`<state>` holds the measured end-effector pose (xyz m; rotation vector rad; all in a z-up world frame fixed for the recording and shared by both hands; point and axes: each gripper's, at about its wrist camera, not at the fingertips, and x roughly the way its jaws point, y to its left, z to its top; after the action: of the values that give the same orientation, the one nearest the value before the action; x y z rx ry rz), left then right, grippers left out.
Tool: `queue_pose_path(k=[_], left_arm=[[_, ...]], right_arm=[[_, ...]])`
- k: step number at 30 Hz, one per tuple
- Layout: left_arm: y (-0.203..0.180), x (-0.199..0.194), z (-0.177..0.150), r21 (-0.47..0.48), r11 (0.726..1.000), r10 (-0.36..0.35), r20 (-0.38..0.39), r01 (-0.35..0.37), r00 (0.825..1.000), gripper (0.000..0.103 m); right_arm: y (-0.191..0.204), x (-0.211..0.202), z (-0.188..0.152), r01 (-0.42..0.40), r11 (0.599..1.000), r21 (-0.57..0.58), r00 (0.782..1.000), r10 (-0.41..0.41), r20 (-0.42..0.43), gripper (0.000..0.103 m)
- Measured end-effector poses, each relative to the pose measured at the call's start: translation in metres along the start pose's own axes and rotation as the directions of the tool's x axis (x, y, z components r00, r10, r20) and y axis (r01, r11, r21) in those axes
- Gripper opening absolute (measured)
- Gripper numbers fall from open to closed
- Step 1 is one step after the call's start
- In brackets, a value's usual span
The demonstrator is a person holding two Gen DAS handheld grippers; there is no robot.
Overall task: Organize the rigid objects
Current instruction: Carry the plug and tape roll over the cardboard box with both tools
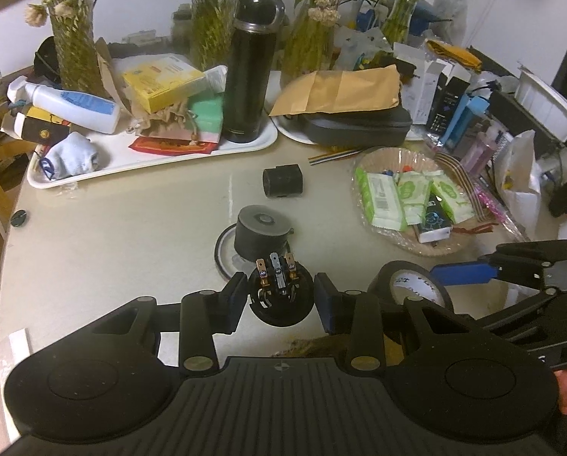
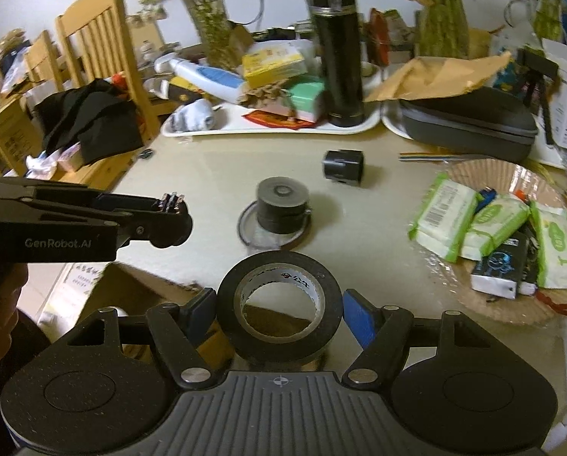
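We see the left gripper (image 1: 279,296) clamped on a round black plug part (image 1: 281,298) with metal prongs, held above the table (image 1: 131,235). Right gripper (image 2: 277,313) grips a black tape roll (image 2: 279,306) at the near edge; a grey cylinder (image 2: 282,205) stands beyond.

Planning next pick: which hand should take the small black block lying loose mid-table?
Neither is free: left gripper holds a round black plug, right gripper holds a tape roll. Left probably; the block lies straight ahead of it.
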<state>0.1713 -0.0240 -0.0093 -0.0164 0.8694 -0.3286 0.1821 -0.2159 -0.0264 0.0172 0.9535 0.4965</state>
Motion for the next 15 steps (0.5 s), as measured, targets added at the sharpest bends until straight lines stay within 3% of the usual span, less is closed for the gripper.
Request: queue_pose_path(k=[15], left_arm=[[0.006,-0.037,-0.031,0.018,1.000,0.000,0.020,-0.001,1.000,0.038]], right_arm=[[0.026,-0.004,-0.018,-0.037,0.996,-0.079,0.999,0.035,-0.024,0.074]])
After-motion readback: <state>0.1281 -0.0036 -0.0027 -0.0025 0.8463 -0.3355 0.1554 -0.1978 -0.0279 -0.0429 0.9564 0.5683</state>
